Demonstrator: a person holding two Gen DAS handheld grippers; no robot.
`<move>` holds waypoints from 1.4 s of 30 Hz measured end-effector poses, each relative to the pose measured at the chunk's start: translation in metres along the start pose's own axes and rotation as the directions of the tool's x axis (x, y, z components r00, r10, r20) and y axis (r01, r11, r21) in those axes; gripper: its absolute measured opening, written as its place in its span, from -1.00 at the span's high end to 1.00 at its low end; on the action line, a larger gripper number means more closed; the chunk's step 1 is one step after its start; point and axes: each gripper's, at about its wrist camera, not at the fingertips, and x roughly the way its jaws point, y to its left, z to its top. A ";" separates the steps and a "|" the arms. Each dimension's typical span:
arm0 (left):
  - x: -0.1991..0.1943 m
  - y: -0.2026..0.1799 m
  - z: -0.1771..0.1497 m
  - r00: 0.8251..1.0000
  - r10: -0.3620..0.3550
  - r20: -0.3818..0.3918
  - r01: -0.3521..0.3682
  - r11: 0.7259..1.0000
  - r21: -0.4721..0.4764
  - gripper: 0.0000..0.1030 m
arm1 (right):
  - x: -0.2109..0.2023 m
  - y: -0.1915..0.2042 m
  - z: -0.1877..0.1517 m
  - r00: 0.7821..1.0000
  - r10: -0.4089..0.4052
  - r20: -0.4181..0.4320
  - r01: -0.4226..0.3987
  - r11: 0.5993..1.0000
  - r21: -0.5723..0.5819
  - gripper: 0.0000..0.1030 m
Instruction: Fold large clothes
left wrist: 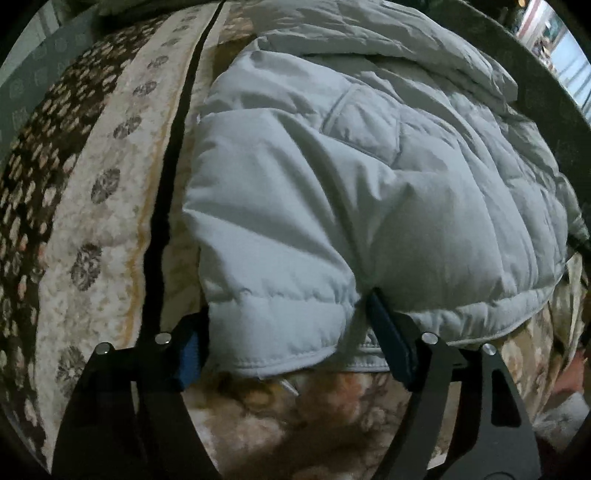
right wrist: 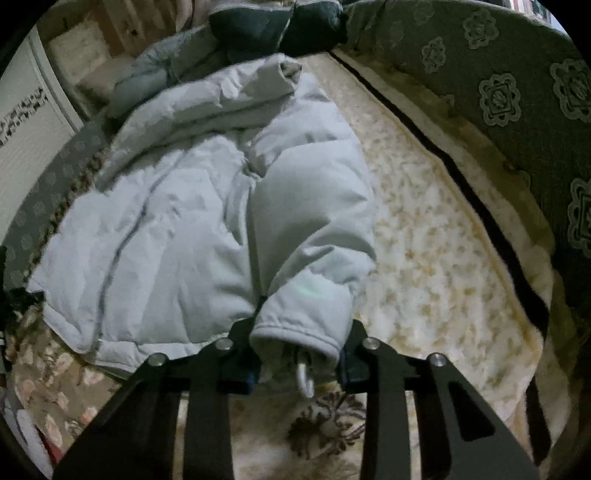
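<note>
Nearest the right wrist camera, the right gripper [right wrist: 297, 354] has its two fingers [right wrist: 242, 354] pinching the cuff end of a sleeve [right wrist: 303, 295] of the pale grey padded jacket [right wrist: 166, 229]; the cuff sits squeezed between the pads, with a white cord loop [right wrist: 304, 380] hanging from its opening. Nearest the left wrist camera, the left gripper [left wrist: 291, 343] stands with its fingers [left wrist: 391, 343] spread wide around a thick corner at the hem of the same jacket [left wrist: 332, 206]. The padding fills the gap and both blue pads touch it, but whether they truly squeeze it cannot be told.

Beyond the grippers, the jacket lies spread on a patterned blanket [right wrist: 424, 229] over what looks like a sofa. The front seam runs up the body, and the held sleeve lies along the jacket's side beside the body, not yet across it.

Farther off, the collar or hood end [right wrist: 258, 85] sits bunched and rumpled, with a dark cushion [right wrist: 273, 26] behind it.

Judging from this, the folding is at an early stage: the garment is laid out, and no fold across the body shows. Bringing the sleeves in, doubling the body and smoothing the top end all appear still to be done.
</note>
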 end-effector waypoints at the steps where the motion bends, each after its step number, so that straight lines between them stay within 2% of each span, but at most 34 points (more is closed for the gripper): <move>1: 0.001 -0.001 0.001 1.000 0.006 0.000 -0.006 1.000 0.004 -0.45 | 0.006 0.002 0.000 1.000 -0.021 -0.006 0.021 1.000 -0.001 0.34; 4: 0.003 -0.002 0.001 1.000 0.013 0.004 -0.013 1.000 0.013 -0.42 | 0.011 0.010 -0.001 0.998 -0.062 -0.004 0.061 0.998 -0.013 0.30; 8: 0.002 0.002 0.001 1.000 -0.016 0.008 0.016 1.000 -0.014 -0.32 | 0.014 0.013 -0.001 0.996 -0.090 -0.005 0.090 0.995 -0.035 0.24; 20: 0.000 -0.011 0.010 0.999 0.001 0.038 -0.002 0.999 0.035 0.24 | 0.014 0.018 0.005 0.992 -0.125 -0.012 0.124 0.990 -0.062 0.23; 27: -0.002 -0.019 0.019 0.998 0.012 0.058 -0.016 0.998 0.063 0.50 | -0.001 0.031 0.021 0.985 -0.171 0.025 0.173 0.975 -0.138 0.43; 30: -0.014 -0.017 0.023 0.996 -0.016 0.093 0.012 0.999 0.048 0.64 | -0.017 0.037 0.033 0.985 -0.165 0.056 0.172 0.973 -0.157 0.53; 33: -0.034 -0.009 0.036 0.985 -0.085 0.151 0.085 0.996 0.007 0.68 | -0.042 0.039 0.058 0.988 -0.117 0.106 0.129 0.985 -0.118 0.56; 35: -0.052 -0.006 0.051 0.970 -0.123 0.208 0.130 0.991 -0.017 0.69 | -0.052 0.041 0.078 0.986 -0.094 0.136 0.109 0.989 -0.101 0.58; 38: -0.072 -0.005 0.083 0.949 -0.143 0.283 0.159 0.987 -0.036 0.70 | -0.060 0.040 0.110 0.981 -0.066 0.180 0.078 0.995 -0.062 0.60; 42: -0.088 0.000 0.122 0.931 -0.154 0.330 0.181 0.982 -0.055 0.70 | -0.060 0.043 0.162 0.971 -0.064 0.230 0.079 0.995 -0.057 0.62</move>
